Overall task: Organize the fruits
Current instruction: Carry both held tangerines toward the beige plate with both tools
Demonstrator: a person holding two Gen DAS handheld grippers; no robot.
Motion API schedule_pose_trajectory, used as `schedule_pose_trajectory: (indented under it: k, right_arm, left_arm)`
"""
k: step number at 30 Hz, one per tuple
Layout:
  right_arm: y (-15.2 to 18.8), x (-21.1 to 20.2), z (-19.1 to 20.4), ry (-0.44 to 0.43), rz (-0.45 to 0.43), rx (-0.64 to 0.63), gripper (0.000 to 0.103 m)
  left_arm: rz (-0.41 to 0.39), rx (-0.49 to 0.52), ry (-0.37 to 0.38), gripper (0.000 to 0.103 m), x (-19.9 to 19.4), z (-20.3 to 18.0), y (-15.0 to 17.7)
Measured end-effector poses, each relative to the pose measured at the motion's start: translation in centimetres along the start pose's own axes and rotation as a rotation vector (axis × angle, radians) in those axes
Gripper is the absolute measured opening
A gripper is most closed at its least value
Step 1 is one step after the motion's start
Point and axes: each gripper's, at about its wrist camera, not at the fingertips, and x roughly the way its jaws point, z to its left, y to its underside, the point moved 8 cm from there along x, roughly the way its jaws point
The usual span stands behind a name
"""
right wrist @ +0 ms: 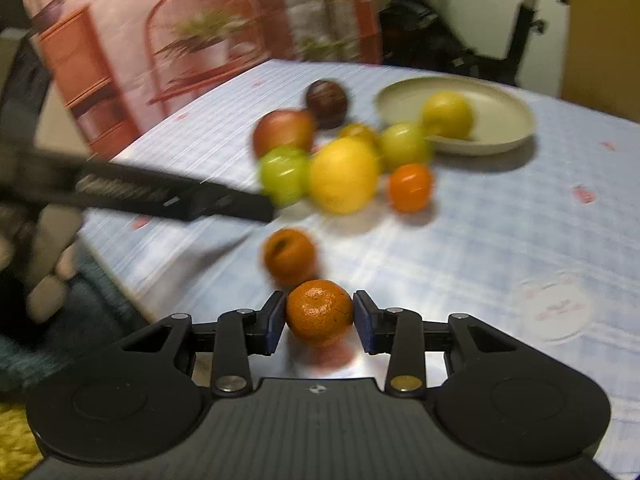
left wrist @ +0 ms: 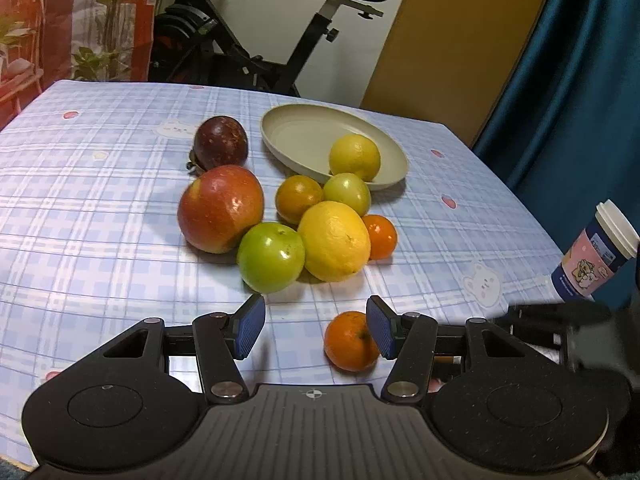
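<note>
In the right wrist view my right gripper (right wrist: 319,316) is shut on a small tangerine (right wrist: 319,314), just above the checked tablecloth (right wrist: 480,240). A second tangerine (right wrist: 289,256) lies loose just beyond it. In the left wrist view my left gripper (left wrist: 316,326) stands open, with a tangerine (left wrist: 351,340) on the cloth partly behind its right pad (left wrist: 382,328). Ahead is a cluster: a red apple (left wrist: 220,208), a dark round fruit (left wrist: 221,143), a green fruit (left wrist: 271,257), a big lemon (left wrist: 334,240) and a small orange (left wrist: 380,237). A beige plate (left wrist: 304,132) holds one lemon (left wrist: 354,157).
A lidded paper cup (left wrist: 596,252) stands at the table's right edge. An exercise bike (left wrist: 280,40) and a blue curtain (left wrist: 580,80) lie beyond the table. The left gripper's black finger (right wrist: 160,196) crosses the right wrist view, which is blurred. A round white print (right wrist: 554,308) marks the cloth at right.
</note>
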Motion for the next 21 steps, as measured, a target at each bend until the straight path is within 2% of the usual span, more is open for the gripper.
schedule_pose_trajectory:
  k: [4, 10, 15, 21]
  right_arm:
    - [-0.8, 0.1, -2.8, 0.089, -0.066, 0.032, 0.039]
    - [-0.7, 0.4, -4.5, 0.142, -0.123, 0.031, 0.039]
    - [-0.7, 0.8, -4.8, 0.158, -0.148, 0.018, 0.039]
    - [-0.6, 0.9, -5.1, 0.143, -0.161, 0.032, 0.039]
  left_arm:
    - [0.022, 0.029, 0.017, 0.058, 0.7, -0.8, 0.5]
    - [0.045, 0.070, 0.030, 0.058, 1.4, -1.7, 1.3]
    - [0.082, 0.113, 0.023, 0.057, 2.3, -2.4, 2.1]
    - [0.088, 0.112, 0.028, 0.053, 3.0, -2.4, 2.3]
